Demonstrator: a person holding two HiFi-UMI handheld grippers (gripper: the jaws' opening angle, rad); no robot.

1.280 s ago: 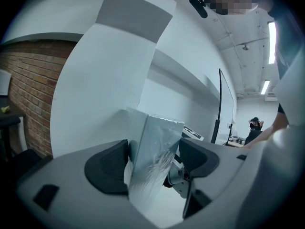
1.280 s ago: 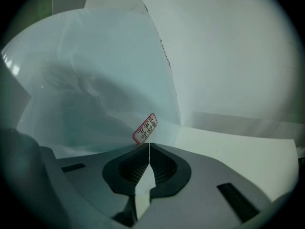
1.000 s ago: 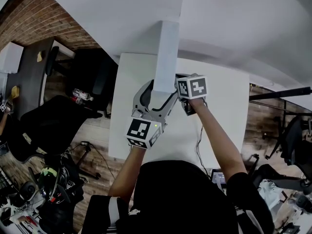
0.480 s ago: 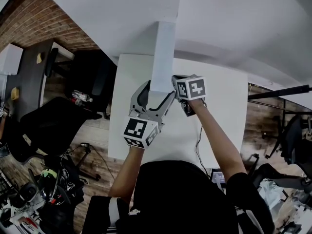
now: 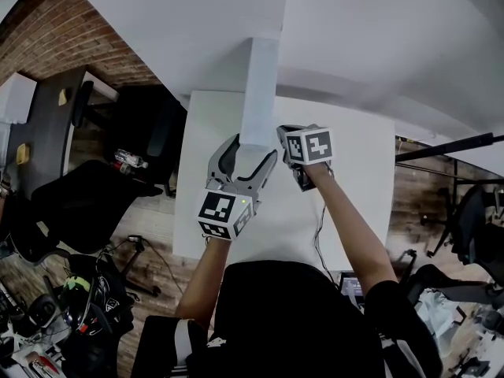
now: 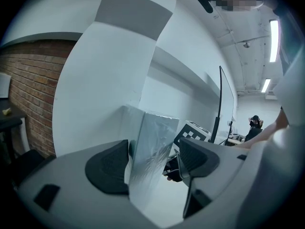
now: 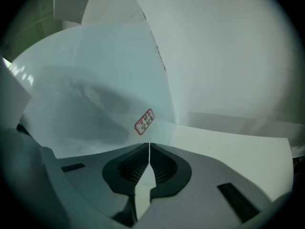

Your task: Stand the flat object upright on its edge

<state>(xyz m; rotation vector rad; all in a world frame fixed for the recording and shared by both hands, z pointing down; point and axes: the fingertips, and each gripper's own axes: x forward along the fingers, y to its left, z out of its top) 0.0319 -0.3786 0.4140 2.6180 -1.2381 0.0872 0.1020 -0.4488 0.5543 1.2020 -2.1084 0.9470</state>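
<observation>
The flat white object (image 5: 258, 93) stands tall on its edge on the white table (image 5: 354, 179). My left gripper (image 5: 246, 152) straddles its lower part with jaws spread. In the left gripper view the wrapped object (image 6: 152, 147) rests against the left pad (image 6: 107, 168), and a gap shows before the right pad (image 6: 198, 159). My right gripper (image 5: 283, 135) is shut, its tip close against the object's right side. In the right gripper view the object's wide face (image 7: 105, 80), with a small red sticker (image 7: 144, 121), fills the space just ahead of the closed tips (image 7: 149, 147).
Black office chairs (image 5: 94, 203) and a dark desk (image 5: 47, 124) stand left of the table, by a brick wall. Cables and gear lie on the floor (image 5: 87, 305). A screen (image 5: 352, 286) sits by the table's near right edge. A monitor arm (image 6: 220, 104) rises beyond.
The object and both grippers have drifted slightly left and toward me. The right gripper stayed shut beside it.
</observation>
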